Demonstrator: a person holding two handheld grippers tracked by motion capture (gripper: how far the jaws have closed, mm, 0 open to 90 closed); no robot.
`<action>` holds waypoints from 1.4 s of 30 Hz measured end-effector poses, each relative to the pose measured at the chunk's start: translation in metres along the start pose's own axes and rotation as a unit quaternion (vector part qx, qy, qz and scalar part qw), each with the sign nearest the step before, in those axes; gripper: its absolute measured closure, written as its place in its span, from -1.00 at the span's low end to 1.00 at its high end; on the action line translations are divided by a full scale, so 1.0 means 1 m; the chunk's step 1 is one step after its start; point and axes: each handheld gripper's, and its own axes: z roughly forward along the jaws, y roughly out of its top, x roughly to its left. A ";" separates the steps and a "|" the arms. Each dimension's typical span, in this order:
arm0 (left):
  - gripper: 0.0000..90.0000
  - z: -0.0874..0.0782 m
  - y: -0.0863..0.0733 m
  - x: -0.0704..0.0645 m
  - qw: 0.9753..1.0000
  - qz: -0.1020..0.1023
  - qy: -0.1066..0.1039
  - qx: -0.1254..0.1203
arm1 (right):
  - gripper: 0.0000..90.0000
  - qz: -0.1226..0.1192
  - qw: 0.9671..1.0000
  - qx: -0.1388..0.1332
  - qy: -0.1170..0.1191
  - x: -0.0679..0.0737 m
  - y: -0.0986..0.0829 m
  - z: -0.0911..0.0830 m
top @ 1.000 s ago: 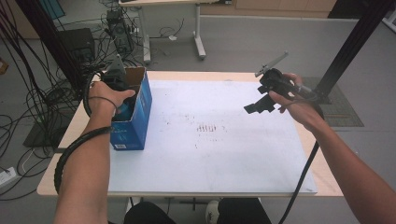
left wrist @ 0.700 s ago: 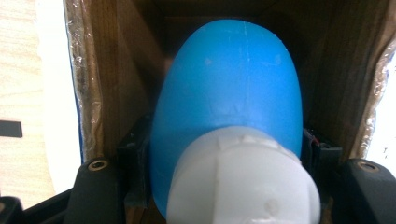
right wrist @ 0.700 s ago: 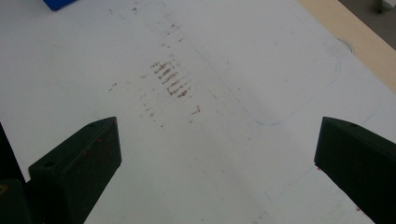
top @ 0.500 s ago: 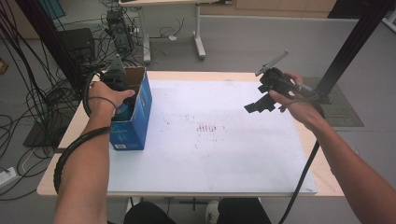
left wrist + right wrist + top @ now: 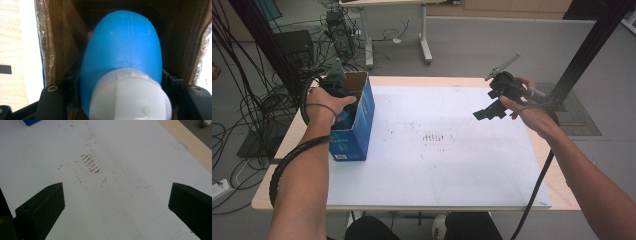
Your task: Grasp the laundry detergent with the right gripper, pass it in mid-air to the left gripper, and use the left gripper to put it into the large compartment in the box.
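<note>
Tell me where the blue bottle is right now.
The blue bottle sits inside the blue box at the table's left edge, clamped between the left tongs.

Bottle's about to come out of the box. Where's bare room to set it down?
Free: the white sheet between the blue box and the right claw, apart from faint reddish marks mid-sheet. The near edge is bare too. Crowded: the left edge, where the left claw grips the blue bottle inside the box.

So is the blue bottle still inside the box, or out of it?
Inside. The left claw is shut on the blue bottle, with the brown inner walls of the box on both sides of it.
</note>
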 end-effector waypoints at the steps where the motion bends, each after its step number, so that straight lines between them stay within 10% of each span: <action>1: -0.20 0.000 0.000 0.000 1.000 0.000 -0.001 -0.001 | -0.99 0.000 1.000 -0.001 0.000 0.000 0.000 0.000; 42: -0.21 0.003 0.000 -0.001 1.000 -0.001 -0.004 0.002 | -0.99 0.002 1.000 -0.004 -0.003 -0.001 -0.003 -0.004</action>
